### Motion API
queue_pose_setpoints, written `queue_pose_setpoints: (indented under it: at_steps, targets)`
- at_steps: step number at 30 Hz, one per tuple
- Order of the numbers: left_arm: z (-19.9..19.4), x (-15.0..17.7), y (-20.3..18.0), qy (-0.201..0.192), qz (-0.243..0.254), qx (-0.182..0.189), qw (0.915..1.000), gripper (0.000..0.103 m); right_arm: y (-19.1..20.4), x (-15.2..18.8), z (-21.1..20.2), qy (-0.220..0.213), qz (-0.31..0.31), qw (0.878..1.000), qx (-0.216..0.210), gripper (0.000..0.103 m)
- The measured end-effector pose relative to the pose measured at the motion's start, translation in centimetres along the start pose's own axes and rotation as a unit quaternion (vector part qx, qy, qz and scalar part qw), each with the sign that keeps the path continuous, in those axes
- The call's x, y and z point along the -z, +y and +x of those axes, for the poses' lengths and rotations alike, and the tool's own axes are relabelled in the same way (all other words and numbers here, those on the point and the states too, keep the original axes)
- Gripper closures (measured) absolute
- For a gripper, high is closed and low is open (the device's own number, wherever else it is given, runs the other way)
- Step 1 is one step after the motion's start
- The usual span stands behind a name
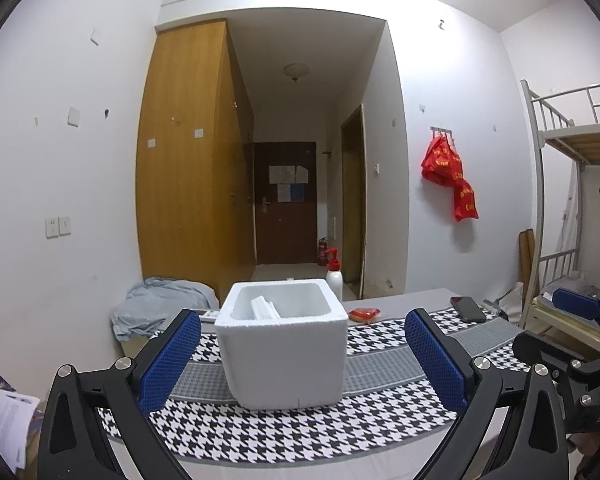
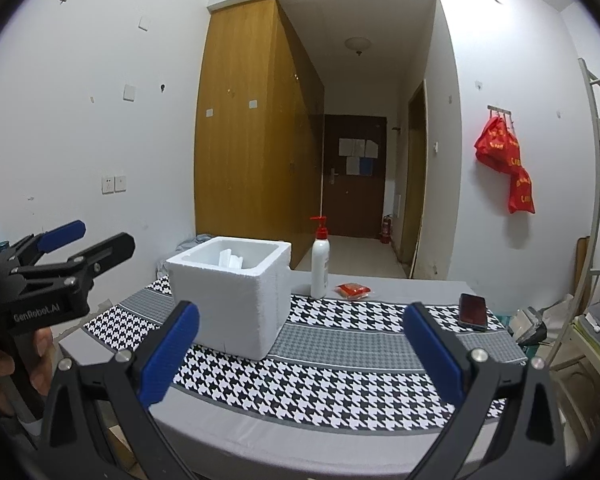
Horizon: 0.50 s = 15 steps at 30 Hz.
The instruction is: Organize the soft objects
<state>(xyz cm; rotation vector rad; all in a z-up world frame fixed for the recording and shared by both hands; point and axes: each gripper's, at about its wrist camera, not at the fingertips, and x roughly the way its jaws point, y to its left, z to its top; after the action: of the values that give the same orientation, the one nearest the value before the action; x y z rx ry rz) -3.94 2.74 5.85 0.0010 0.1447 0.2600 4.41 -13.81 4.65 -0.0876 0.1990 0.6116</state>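
A white foam box (image 1: 282, 344) (image 2: 232, 292) stands open-topped on a houndstooth cloth (image 1: 284, 432) (image 2: 332, 376), with white foam pieces (image 1: 265, 307) (image 2: 231, 259) inside. My left gripper (image 1: 302, 354) is open, its blue pads on either side of the box and a little in front of it. In the right wrist view my right gripper (image 2: 302, 350) is also open and empty, just right of the box. A small red packet (image 1: 364, 314) (image 2: 353, 290) lies behind the box on the table. The left gripper (image 2: 86, 238) also shows at the left edge of the right wrist view.
A white pump bottle with a red top (image 2: 320, 260) (image 1: 333, 274) stands behind the box. A dark phone (image 2: 473, 311) (image 1: 468, 309) lies at the cloth's right end. Crumpled light-blue cloth (image 1: 160, 304) sits off the table's left. A metal bunk bed (image 1: 572, 152) stands right.
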Motion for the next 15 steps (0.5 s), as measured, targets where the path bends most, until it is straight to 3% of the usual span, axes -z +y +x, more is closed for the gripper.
queue_pose_setpoints:
  at_steps: [15]
  targets:
    - [-2.8,3.0,-0.5,0.002,0.005,0.02,0.9998,0.001,1.4,2.6,-2.8,-0.012,-0.003,1.0,0.009,0.0]
